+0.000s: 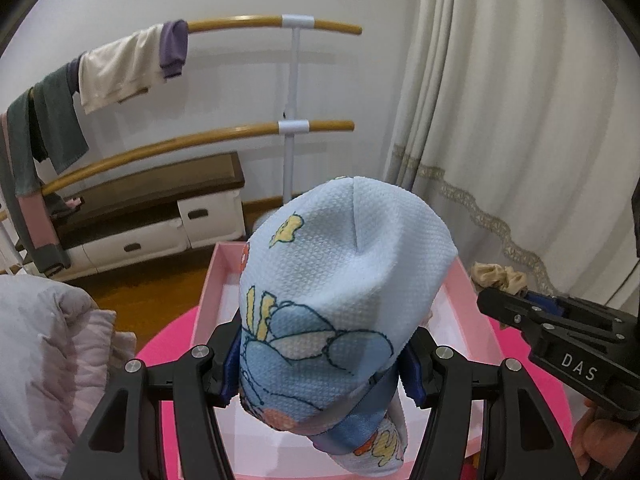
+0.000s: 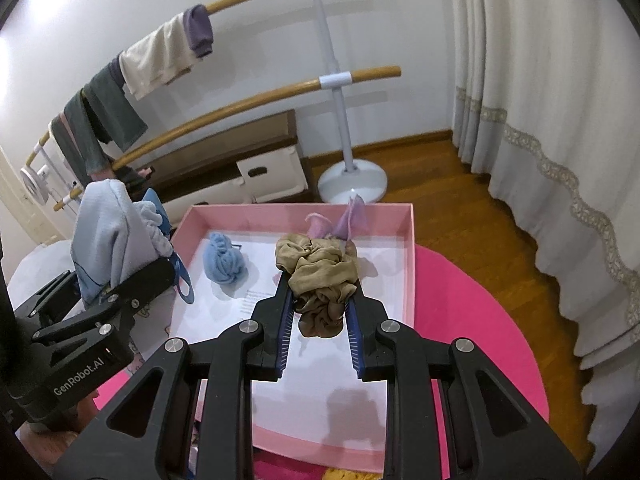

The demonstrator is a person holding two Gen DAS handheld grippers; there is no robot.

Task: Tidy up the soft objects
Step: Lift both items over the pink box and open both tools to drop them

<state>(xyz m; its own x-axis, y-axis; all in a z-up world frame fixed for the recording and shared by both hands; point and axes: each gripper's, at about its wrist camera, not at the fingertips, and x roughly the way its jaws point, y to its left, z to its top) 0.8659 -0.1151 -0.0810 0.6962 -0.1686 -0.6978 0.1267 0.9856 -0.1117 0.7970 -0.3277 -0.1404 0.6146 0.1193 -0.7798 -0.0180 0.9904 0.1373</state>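
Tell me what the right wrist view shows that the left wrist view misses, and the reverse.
Only the right wrist view: a light blue bundled cloth lying inside the pink tray, a thin lilac fabric piece at the tray's far wall, and the rack's round white base.

Only the left wrist view: a pale quilted blanket at the left, and the cartoon print on the held light blue textured cloth.

Both: the tray, that cloth in the left gripper, the tan scrunched fabric in the right gripper, the wooden rack and the curtain.

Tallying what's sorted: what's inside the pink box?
Inside the pink box: a blue bundle and a lilac cloth. The tan cloth in the right claw hides the floor beneath.
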